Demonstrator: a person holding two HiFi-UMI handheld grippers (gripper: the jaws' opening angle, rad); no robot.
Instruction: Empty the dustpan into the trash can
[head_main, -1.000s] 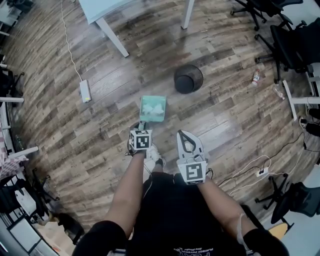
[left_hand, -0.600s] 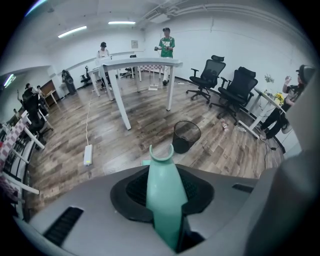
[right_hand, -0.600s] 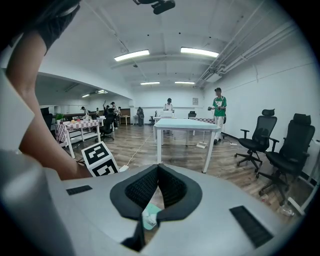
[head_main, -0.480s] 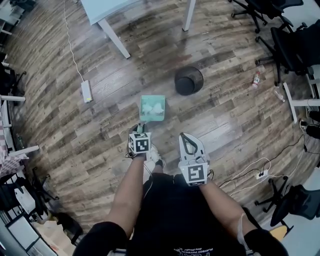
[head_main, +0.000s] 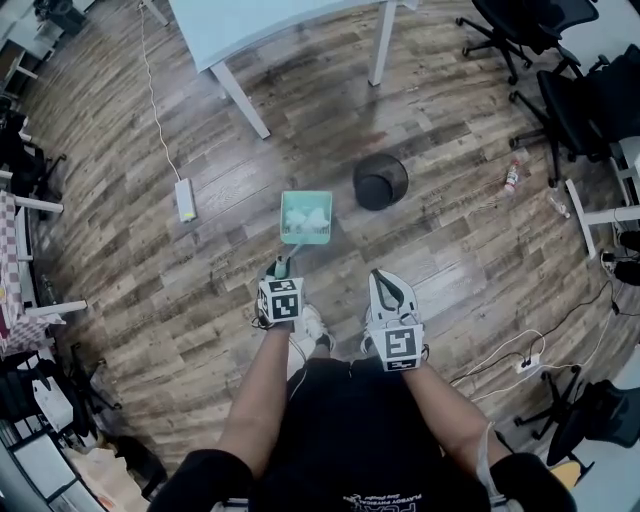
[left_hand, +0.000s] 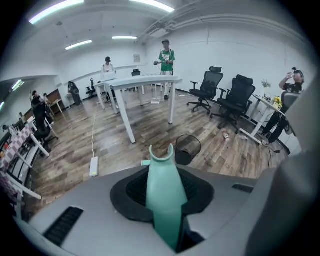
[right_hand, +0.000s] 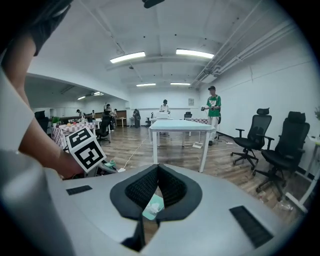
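**Item one:** the left gripper (head_main: 280, 272), which we record as pinching the handle of a mint-green square plastic dustpan (head_main: 306, 217). In the left gripper view the handle (left_hand: 165, 192) runs up between the pads and ends in a forked tip. The pan lies out ahead of the person, open side up, and we count a few white crumpled scraps (head_main: 309, 213) inside it.

**Item two:** a black round wire-mesh trash can (head_main: 380, 181), upright on the dark wooden plank floor (head_main: 470, 240). It stands near the pan's right side and apart from it.

**Item three:** the right gripper (head_main: 384, 280), jaws pressed together at the tips with nothing between them, alongside the left one at its right.

**Also noted:** a white power strip (head_main: 185, 198) with its cable on the floor, a pale table (head_main: 250, 25) and black office chairs (head_main: 520, 30).
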